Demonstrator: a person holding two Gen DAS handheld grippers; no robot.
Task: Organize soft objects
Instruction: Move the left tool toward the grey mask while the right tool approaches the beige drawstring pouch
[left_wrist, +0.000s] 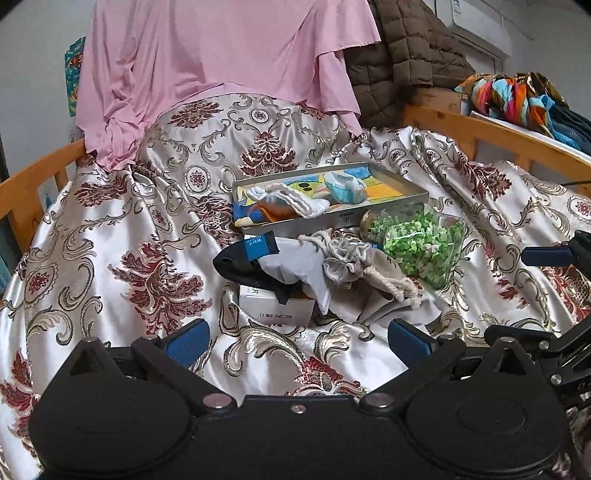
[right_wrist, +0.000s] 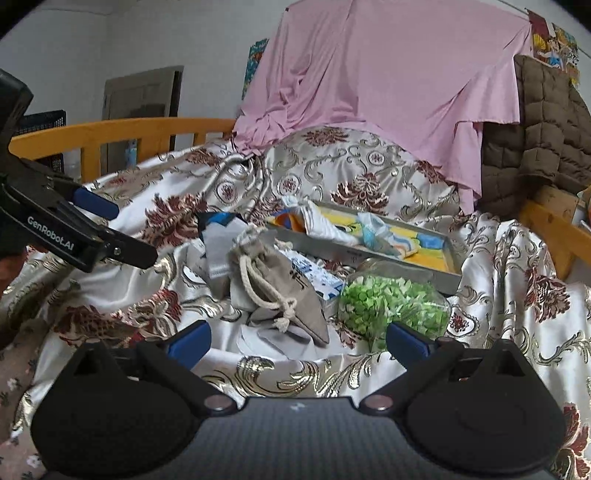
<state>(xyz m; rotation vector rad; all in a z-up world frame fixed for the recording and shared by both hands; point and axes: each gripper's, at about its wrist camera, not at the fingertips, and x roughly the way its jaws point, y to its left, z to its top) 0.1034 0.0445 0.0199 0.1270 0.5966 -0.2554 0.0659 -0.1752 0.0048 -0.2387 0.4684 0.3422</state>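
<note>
Both grippers hang over the bed with jaws spread wide and nothing between them: the left gripper (left_wrist: 297, 341) low at 6 o'clock in its own view, the right gripper (right_wrist: 298, 341) likewise in its view.

Nearest the right gripper, at 12 o'clock just ahead, lies the pouch (right_wrist: 273, 280), a grey drawstring bag slumped on a grey sock (left_wrist: 295, 267) and a white box (left_wrist: 275, 304). It looks like the next soft thing to move. My judgement: close on the bag's body rather than its cord (right_wrist: 266, 291), since the cord would let it swing, and lift straight up so the sock beneath is not dragged along. The jar (right_wrist: 391, 306) of green bits sits just beside it at 2 o'clock; keep the right-hand finger off it.

Farther, at 1 o'clock, the tray (right_wrist: 436, 266) already holds two small socks (left_wrist: 306, 201), with bare room on its right half for the pouch.

The bedspread (left_wrist: 110, 240) is glossy and rumpled, so things may slide. Behind rise a wooden rail (right_wrist: 122, 129), a pink sheet (right_wrist: 388, 85) and a brown quilted coat (right_wrist: 535, 140).
</note>
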